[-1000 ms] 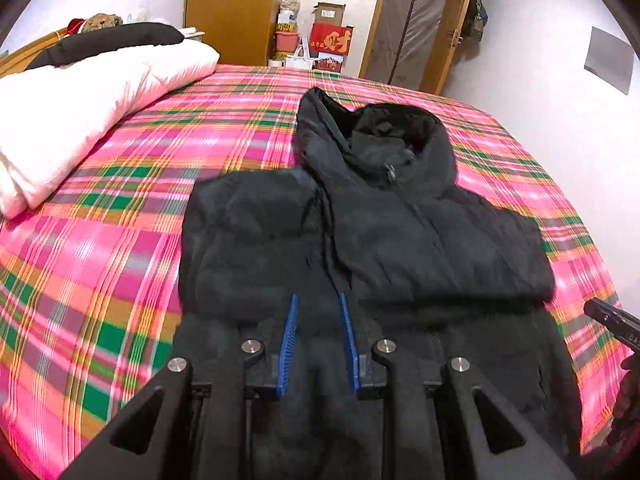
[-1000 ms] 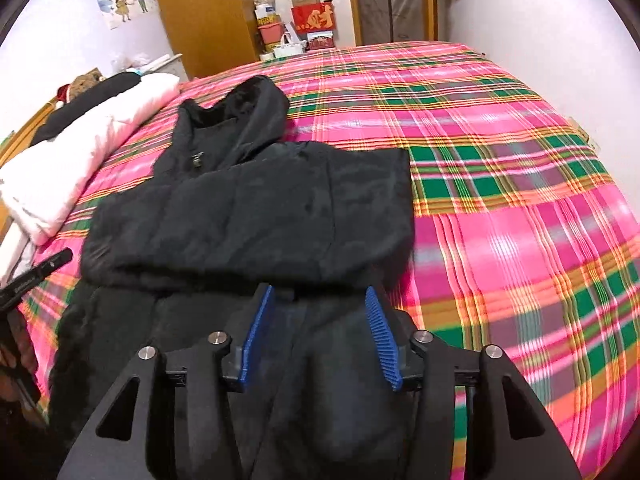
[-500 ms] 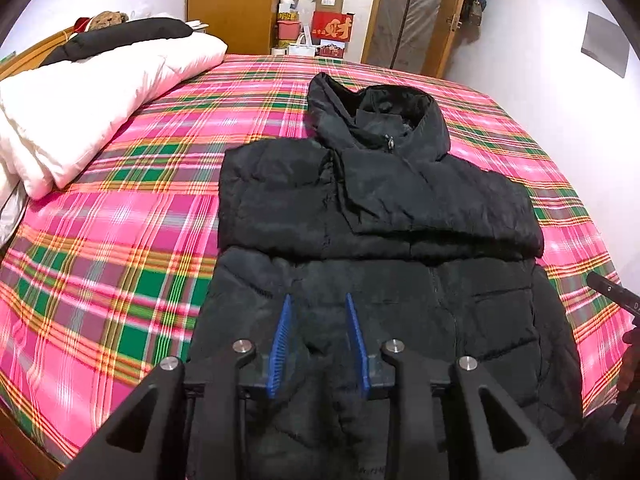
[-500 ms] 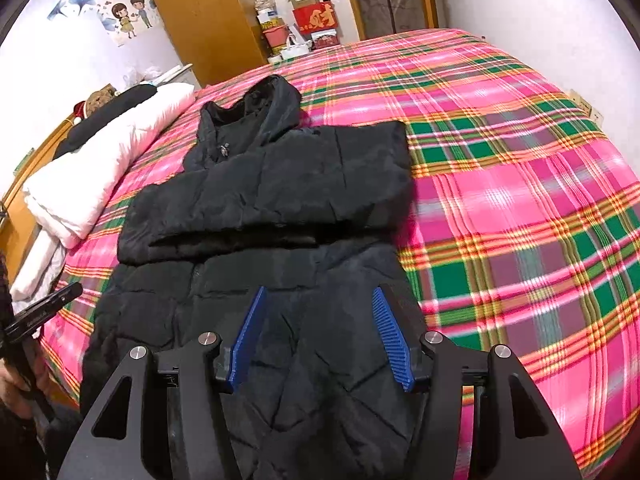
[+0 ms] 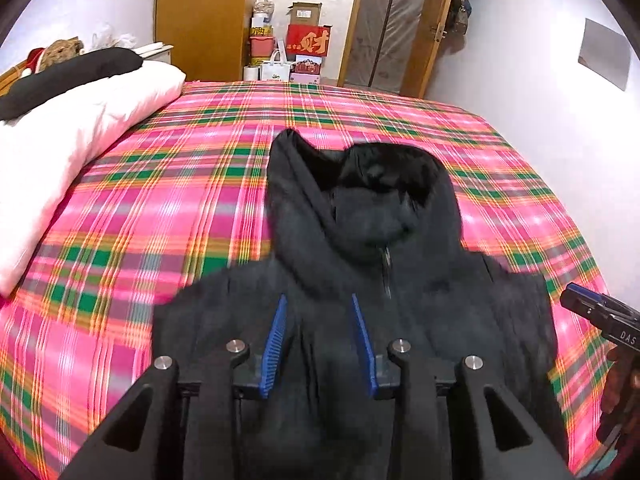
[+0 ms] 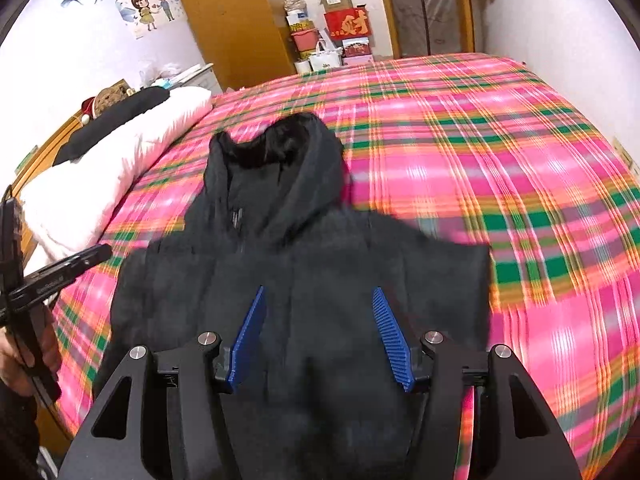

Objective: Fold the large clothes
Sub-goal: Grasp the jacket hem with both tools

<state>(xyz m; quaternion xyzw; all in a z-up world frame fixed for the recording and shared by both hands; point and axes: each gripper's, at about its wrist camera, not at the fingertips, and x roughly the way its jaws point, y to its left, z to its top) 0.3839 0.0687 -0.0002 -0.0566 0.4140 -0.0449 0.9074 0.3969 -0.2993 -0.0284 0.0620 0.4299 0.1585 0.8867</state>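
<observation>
Left wrist view: left gripper (image 5: 319,338) and right gripper (image 6: 319,334), both released, hover over a black jacket (image 5: 360,300); grasp the near hem evenly with both.

This is a bedroom in a home. A wide bed (image 5: 192,200) fills most of the room, covered with a pink, green and orange plaid sheet, and a white pillow (image 5: 80,136) lies along its left side with a dark cushion (image 5: 72,76) on top. A wooden wardrobe (image 6: 236,20) stands against the far wall beside a stack of boxes (image 5: 304,40) and bags, one red box bearing a Chinese character. A cartoon couple sticker (image 6: 154,4) decorates the white wall, and a wooden-framed door (image 5: 400,28) stands at the back.
</observation>
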